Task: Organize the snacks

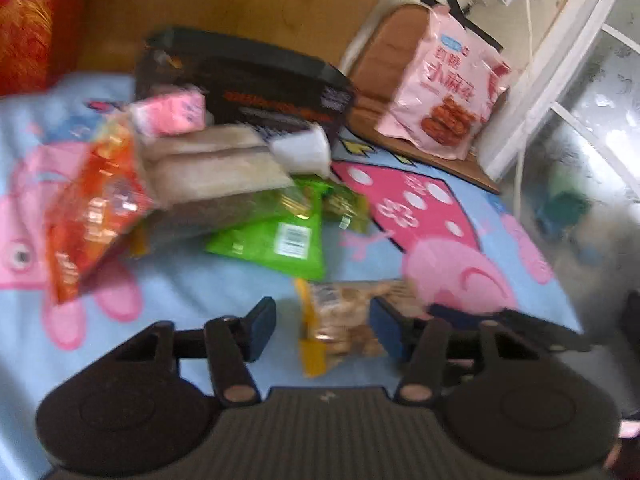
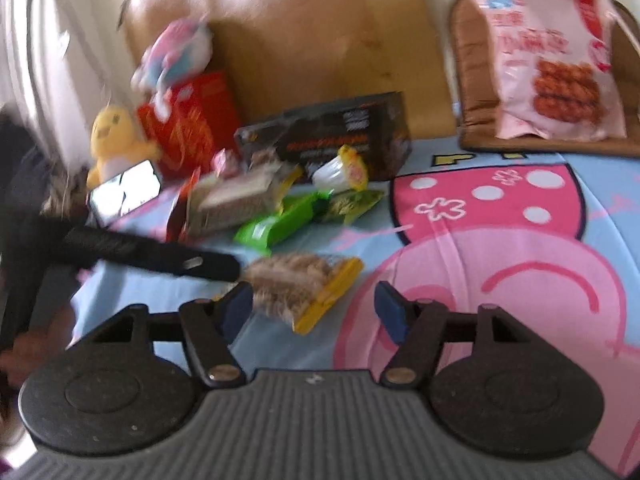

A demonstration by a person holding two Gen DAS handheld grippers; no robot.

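Observation:
A pile of snacks lies on a blue cartoon bedsheet (image 1: 224, 276): an orange packet (image 1: 92, 216), beige packs (image 1: 212, 172), a green packet (image 1: 276, 236), a small pink pack (image 1: 172, 112) and a black box (image 1: 256, 92). A clear yellow-edged snack bag (image 1: 340, 320) lies between the open fingers of my left gripper (image 1: 322, 330). In the right wrist view the same bag (image 2: 300, 288) lies just ahead of my open, empty right gripper (image 2: 314, 308), nearer its left finger. The left gripper's black finger (image 2: 160, 256) reaches in from the left beside the bag. Both views are blurred.
A big pink snack bag (image 1: 444, 80) leans on a brown cushion (image 1: 384, 52) at the back right. A wooden headboard (image 2: 320, 40) stands behind. A yellow plush toy (image 2: 112, 136), a red box (image 2: 192, 124) and a phone (image 2: 124, 196) are at the left. The bed edge is at the right (image 1: 560, 280).

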